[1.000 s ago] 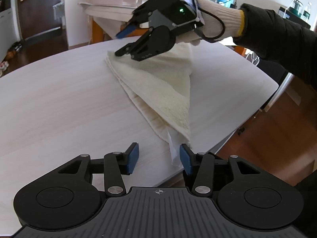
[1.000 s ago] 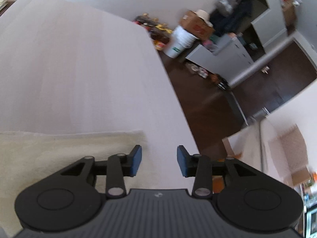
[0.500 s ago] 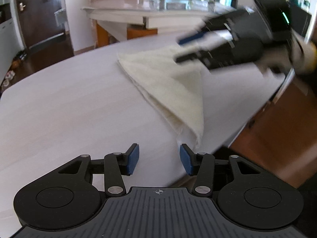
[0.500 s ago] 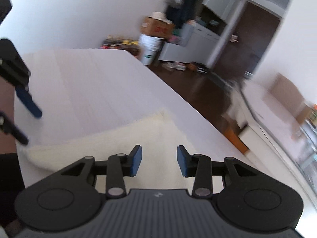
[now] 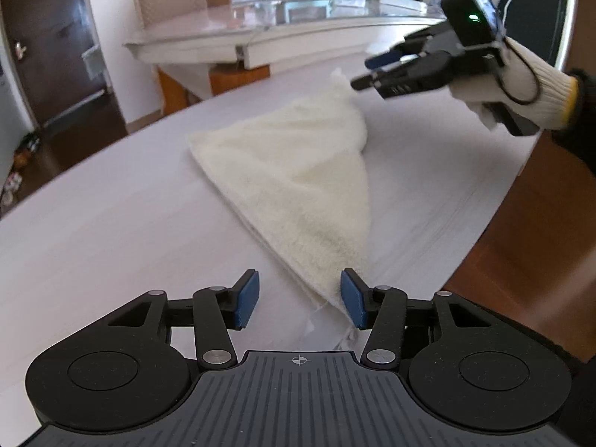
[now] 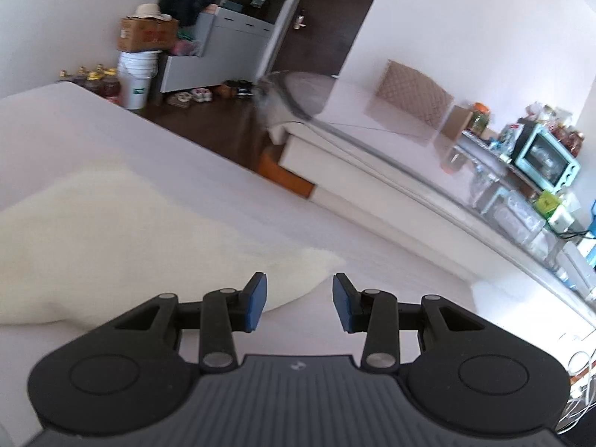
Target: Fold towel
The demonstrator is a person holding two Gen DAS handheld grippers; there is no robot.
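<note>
A cream towel lies folded in a long wedge on the pale wooden table. Its narrow near corner reaches between the fingers of my left gripper, which is open and low over the table. My right gripper shows in the left wrist view, open, held in a white-gloved hand just right of the towel's far raised corner. In the right wrist view the right gripper is open and empty, with the towel to its left and its far corner just ahead of the fingers.
The table's right edge drops to a brown floor. A second glass-topped table with a chair stands behind. A shelf with a toaster oven runs along the far wall.
My right gripper has let go of the towel's far end and swung out to the right, and stands beside the far corner. The towel has shifted toward my left gripper.
</note>
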